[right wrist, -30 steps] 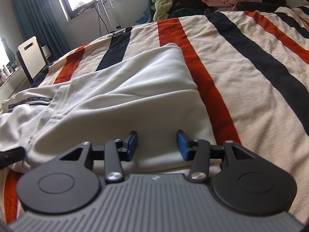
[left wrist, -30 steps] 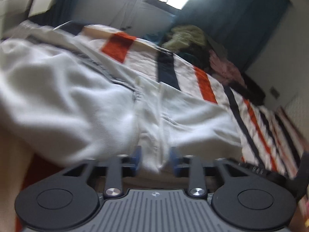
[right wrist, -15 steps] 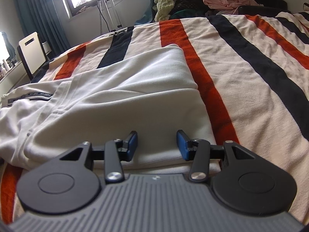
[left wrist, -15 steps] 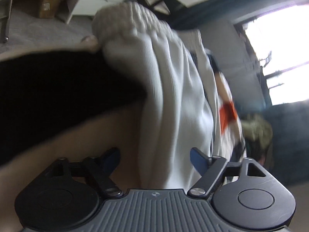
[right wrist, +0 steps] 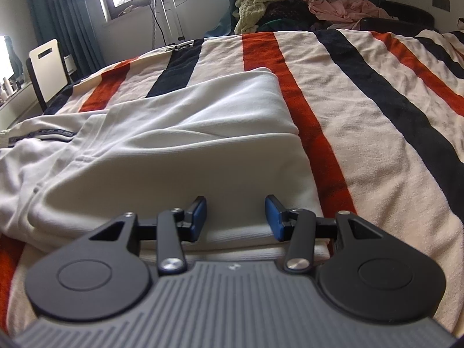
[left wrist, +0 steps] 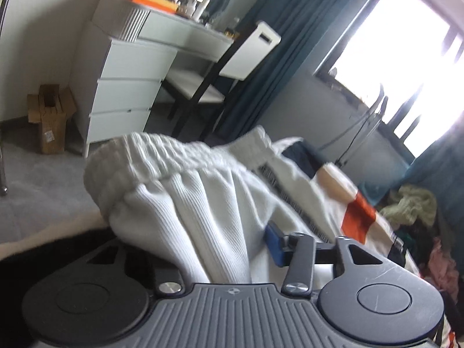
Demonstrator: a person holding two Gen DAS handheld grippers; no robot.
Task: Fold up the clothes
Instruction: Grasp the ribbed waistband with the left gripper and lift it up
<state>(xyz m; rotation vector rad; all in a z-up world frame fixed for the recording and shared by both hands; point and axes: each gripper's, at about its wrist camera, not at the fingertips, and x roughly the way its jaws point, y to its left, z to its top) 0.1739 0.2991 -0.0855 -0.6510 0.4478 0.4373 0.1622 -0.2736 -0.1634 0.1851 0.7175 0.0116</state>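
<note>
White ribbed trousers lie on the striped blanket. In the left wrist view their elastic waistband bunches up close to the camera, and the cloth drapes between the jaws of my left gripper. Its right blue pad shows; the left finger is hidden under cloth, and the jaws stand wide. My right gripper is open, its blue pads just above the trousers' near folded edge, holding nothing.
A white drawer unit, a desk and a white chair stand beside the bed, with a cardboard box on the floor. A pile of clothes and a stand sit beyond the bed's far end.
My left gripper opened from a narrow gap around a fold and swung from the bed toward the room, with the waistband now bunched before it. The right gripper has barely moved.
</note>
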